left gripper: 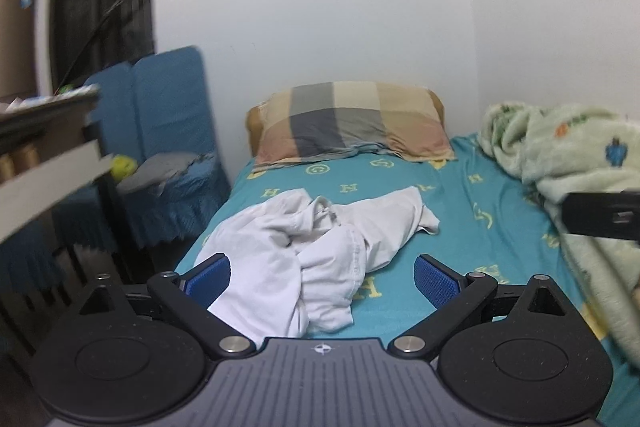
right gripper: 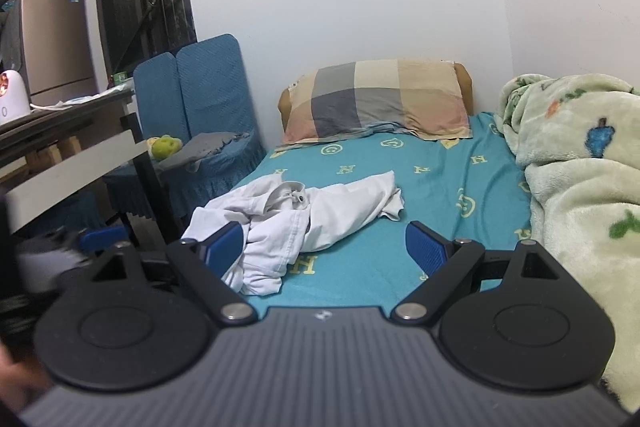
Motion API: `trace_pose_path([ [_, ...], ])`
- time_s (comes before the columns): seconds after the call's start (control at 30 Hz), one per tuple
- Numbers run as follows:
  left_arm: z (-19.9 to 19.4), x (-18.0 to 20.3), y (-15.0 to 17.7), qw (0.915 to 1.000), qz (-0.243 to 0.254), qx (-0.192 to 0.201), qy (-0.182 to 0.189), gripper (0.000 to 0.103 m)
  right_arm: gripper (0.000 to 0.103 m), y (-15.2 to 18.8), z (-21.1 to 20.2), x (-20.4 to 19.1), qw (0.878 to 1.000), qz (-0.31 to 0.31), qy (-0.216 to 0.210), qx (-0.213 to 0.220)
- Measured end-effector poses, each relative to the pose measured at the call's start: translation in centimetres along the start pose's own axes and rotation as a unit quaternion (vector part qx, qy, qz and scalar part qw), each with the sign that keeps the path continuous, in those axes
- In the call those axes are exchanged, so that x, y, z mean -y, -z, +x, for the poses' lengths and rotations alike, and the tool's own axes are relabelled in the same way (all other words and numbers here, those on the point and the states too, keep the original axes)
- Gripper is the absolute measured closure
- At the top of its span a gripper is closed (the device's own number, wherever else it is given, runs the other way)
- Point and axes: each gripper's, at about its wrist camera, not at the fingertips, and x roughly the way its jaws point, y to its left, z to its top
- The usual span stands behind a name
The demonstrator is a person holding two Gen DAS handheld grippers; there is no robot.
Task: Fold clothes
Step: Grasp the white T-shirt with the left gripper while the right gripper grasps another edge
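On the bed (left gripper: 460,187), a crumpled white garment (left gripper: 312,247) lies ahead of both wide-open, empty hand-held grippers, long axis slanting left-near to right-far, nearer the left hand-held gripper (left gripper: 322,277) than the right hand-held gripper (right gripper: 324,247).

Small home bedroom. A single bed with a teal printed sheet (right gripper: 440,195) stood in the corner of white walls, a plaid pillow (right gripper: 376,103) at its head and a pale green fleece blanket (right gripper: 576,179) heaped along its wall side. Beside the bed's head sat a blue-covered chair (right gripper: 208,107); a cluttered desk (right gripper: 68,131) and a fridge (right gripper: 56,39) stood further from the bed.
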Motion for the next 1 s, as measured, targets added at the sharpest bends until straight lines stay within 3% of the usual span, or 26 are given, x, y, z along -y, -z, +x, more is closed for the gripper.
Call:
trace_pose_path([
  [0.1,4.3,0.7,-0.6,0.9997,0.026,-0.004,-0.003,0.003,0.013,-0.1,0.3,0.6,1.0,0.008,0.003,-0.003],
  [0.2,9.8,0.3,-1.1,0.9996,0.013,-0.024,-0.004,0.005,0.013,-0.2,0.8,1.5,1.0,0.027,0.0,-0.008],
  [0.4,20.0,-0.9,-1.1,0.9982,0.017,-0.04,-0.041,0.009,0.013,0.5,2.6,3.6,0.999,0.047,0.015,-0.019],
  [0.57,26.0,-1.5,-1.1,0.9964,0.024,-0.055,-0.06,0.015,0.013,1.3,4.9,4.4,0.997,0.069,-0.009,-0.041],
  [0.67,28.6,-1.5,-1.3,0.9945,0.033,-0.058,-0.081,0.024,0.013,1.9,6.2,4.8,0.995,0.079,-0.022,-0.053],
  [0.77,30.3,-1.3,-1.8,0.993,0.048,-0.057,-0.092,0.052,0.013,2.3,7.3,5.1,0.993,0.086,-0.042,-0.072],
  [0.87,30.0,-1.3,-2.9,0.994,0.046,-0.052,-0.084,0.086,0.013,2.3,7.6,5.2,0.993,0.079,-0.049,-0.074],
  [1.0,25.6,-1.1,-5.1,0.9978,0.024,-0.03,-0.054,0.097,0.013,2.4,7.2,5.1,0.991,0.082,-0.075,-0.078],
])
